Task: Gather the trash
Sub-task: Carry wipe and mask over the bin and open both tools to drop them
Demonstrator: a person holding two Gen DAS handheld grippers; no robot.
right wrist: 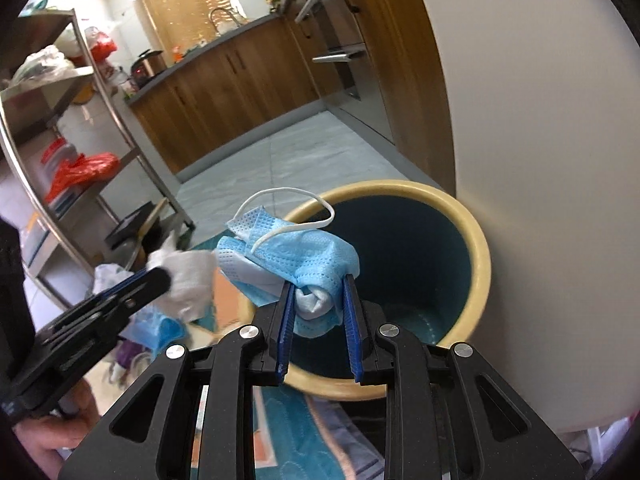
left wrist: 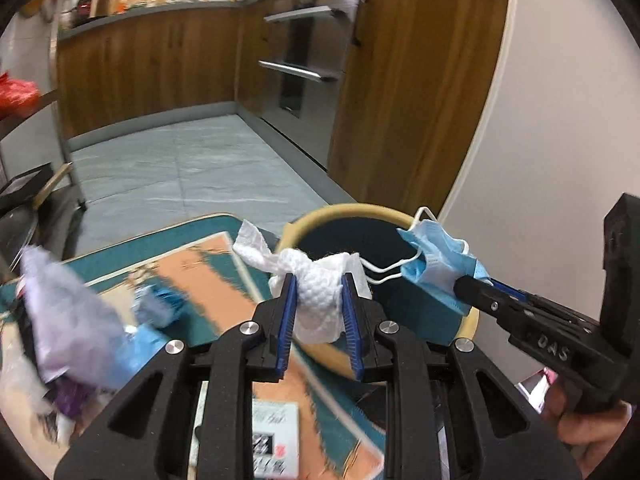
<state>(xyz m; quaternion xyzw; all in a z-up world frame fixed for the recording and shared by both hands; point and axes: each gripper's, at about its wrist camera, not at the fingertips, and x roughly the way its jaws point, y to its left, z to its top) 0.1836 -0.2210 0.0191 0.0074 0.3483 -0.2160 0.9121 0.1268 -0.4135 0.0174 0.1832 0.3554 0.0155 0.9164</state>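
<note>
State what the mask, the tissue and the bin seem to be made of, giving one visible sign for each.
Mask: thin blue nonwoven fabric, by its dotted seams and soft folds; white elastic loops.
Tissue: white embossed paper, matte, with a quilted texture, crumpled.
Bin: probably plastic or glazed ceramic; smooth cream rim, teal inside with a slight sheen. The look leaves this open.

left gripper [left wrist: 319, 280] clamped, right gripper [right wrist: 317, 282] clamped

We've got two matte black tools, left tool [left wrist: 318, 284] and right tool [right wrist: 319, 286]: ribbed blue pads [left wrist: 286, 320], silver pivot screws [left wrist: 248, 328], "DAS" embossed.
</note>
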